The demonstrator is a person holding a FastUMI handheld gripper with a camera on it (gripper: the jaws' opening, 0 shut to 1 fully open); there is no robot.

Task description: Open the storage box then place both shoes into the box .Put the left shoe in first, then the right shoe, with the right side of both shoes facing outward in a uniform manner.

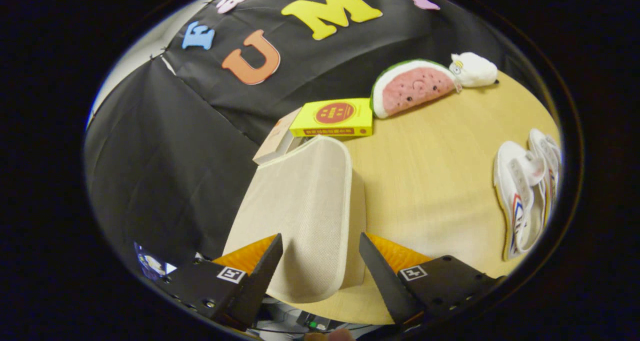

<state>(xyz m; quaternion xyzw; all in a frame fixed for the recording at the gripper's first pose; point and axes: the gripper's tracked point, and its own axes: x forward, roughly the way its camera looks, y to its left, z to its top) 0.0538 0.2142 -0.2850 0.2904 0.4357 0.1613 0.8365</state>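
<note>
Two shoes (527, 191) wait far right; the claw (320, 253) gapes around the closed box (305, 206) lid, ready to open it.

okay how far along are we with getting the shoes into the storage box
Early stage. Done: nothing visible; the beige storage box looks closed. In hand: the gripper is open, its fingers either side of the box's near end, not clearly pressing. Left: opening the box, then the two shoes, which lie together on the table.

Claw (321, 266) fingers spread around beige storage box (305, 201) (shoes (525, 196) well apart).
</note>
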